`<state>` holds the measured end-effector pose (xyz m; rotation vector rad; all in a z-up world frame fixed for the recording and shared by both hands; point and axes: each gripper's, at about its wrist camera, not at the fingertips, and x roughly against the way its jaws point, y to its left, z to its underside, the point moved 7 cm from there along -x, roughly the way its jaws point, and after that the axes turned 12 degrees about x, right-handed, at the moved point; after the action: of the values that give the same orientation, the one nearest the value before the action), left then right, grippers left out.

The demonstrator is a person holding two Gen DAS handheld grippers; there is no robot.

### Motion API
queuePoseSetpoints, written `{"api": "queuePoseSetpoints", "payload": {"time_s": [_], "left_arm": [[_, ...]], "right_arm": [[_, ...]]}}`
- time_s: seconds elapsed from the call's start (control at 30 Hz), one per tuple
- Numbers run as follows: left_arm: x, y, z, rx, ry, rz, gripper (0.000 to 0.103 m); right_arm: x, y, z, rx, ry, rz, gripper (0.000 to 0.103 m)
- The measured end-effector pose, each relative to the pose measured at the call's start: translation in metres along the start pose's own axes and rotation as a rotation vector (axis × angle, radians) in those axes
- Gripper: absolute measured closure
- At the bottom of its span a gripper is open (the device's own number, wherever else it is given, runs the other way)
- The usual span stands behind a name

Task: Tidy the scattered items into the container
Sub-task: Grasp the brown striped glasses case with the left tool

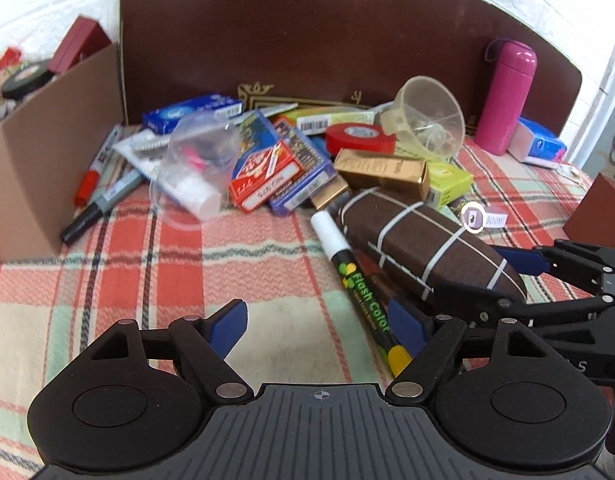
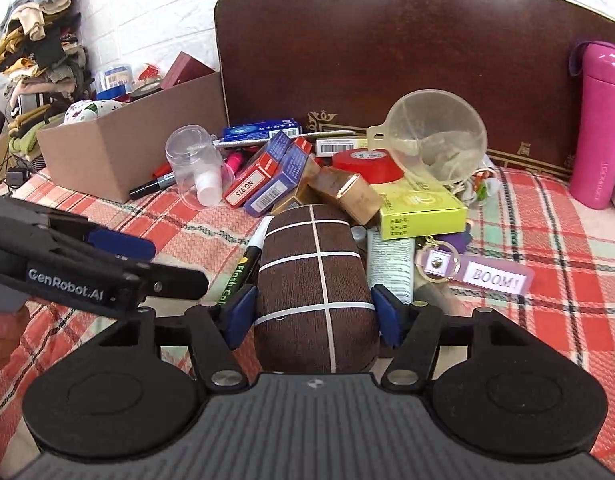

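Note:
A brown case with white grid lines (image 2: 315,280) lies at the near edge of a pile of scattered items on the plaid cloth; it also shows in the left wrist view (image 1: 423,244). My right gripper (image 2: 313,316) has its blue pads on both sides of the case, shut on its near end. My left gripper (image 1: 319,320) is open and empty above bare cloth, left of the case; its right finger (image 1: 407,326) sits over a Flash Color marker (image 1: 359,284). The cardboard box (image 1: 35,168) stands at the left and holds several items.
The pile holds a clear cup (image 1: 195,160), card packs (image 1: 267,172), a gold box (image 1: 383,168), red tape (image 1: 359,138), a funnel (image 1: 431,116), a yellow-green box (image 2: 423,210), a BOOM keychain (image 2: 467,268). A pink bottle (image 1: 505,96) stands right. A brown headboard (image 1: 307,28) is behind.

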<state>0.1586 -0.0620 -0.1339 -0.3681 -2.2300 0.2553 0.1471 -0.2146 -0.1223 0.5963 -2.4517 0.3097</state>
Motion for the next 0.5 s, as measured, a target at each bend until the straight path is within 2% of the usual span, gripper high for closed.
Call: {"api": "queuePoseSetpoints", "payload": {"time_s": [0.07,0.2,0.3,0.43,0.5], "left_arm": [[0.003,0.003,0.000,0.004,-0.001,0.004,0.016],[0.007,0.007,0.000,0.010,0.007,0.013,0.014],[0.012,0.011,0.000,0.001,0.005,0.011,0.014],[0.015,0.010,-0.001,0.035,0.022,0.100,0.014],[0.016,0.008,-0.002,0.044,0.032,0.146,0.013]], "right_arm": [[0.003,0.006,0.002,0.019,0.001,-0.028,0.037],[0.015,0.026,0.014,0.073,0.000,-0.158,0.038],[0.022,0.033,0.029,0.150,0.014,-0.186,0.038],[0.037,0.028,0.043,0.173,0.010,-0.231,0.037],[0.041,0.025,0.047,0.192,0.016,-0.186,0.027]]}}
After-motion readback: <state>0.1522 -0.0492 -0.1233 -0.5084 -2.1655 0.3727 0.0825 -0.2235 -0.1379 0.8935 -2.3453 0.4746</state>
